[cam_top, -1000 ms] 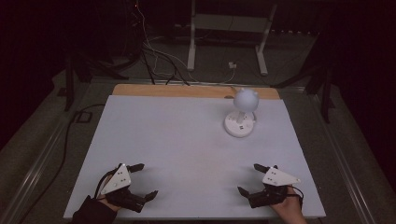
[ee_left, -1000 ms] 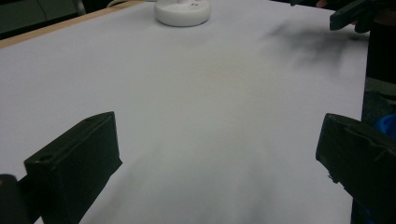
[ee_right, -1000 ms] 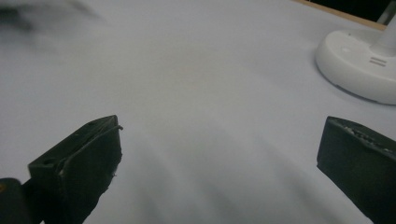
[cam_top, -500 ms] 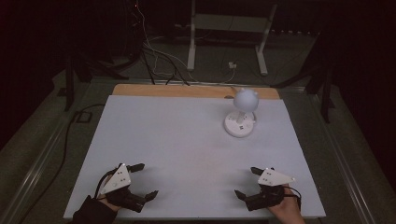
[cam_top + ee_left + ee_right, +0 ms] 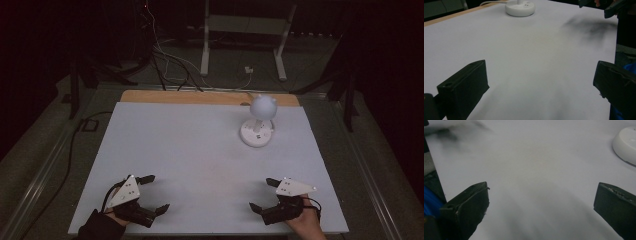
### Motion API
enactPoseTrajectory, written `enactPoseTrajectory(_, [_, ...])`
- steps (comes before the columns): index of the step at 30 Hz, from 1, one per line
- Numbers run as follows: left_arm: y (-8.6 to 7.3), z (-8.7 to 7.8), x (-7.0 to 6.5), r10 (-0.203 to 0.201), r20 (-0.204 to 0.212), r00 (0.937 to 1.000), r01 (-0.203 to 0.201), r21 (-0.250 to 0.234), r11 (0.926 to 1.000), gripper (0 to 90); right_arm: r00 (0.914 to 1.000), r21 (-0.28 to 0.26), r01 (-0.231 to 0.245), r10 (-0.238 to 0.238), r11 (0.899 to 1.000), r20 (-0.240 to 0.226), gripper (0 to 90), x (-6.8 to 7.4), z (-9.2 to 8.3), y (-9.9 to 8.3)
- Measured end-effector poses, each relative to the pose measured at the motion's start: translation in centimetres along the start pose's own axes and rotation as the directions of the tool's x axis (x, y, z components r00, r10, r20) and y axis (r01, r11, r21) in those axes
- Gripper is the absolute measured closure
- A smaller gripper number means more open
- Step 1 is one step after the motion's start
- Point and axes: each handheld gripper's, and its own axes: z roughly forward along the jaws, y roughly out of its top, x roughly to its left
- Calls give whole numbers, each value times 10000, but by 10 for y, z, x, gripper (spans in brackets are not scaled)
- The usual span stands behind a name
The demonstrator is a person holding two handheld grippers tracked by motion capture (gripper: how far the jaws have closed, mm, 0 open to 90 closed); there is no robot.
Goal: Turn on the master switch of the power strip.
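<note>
Lamp (image 5: 258,125) stands untouched at the far right of the table (image 5: 190,150) in the high view, well apart from the left gripper (image 5: 152,194) and right gripper (image 5: 261,194) at the near edge, both spread wide and empty; no work appears begun. Left gripper view: jaws wide, nothing between, lamp base far ahead. Right gripper view: jaws wide, empty, base at upper right.

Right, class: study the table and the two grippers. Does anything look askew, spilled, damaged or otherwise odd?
Nothing stands out. The small white lamp stands upright on its round base at the far right of the white table, with nothing spilled. The left gripper and right gripper sit near the front edge, jaws open and holding nothing.
</note>
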Motion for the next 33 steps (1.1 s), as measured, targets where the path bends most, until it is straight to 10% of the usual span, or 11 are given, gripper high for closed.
enactPoseTrajectory(33, [1,0,0,-23,53,10000,23,-65,10000,2,9981,-1033,-593,572,9929,-233,0,-24,-7,33])
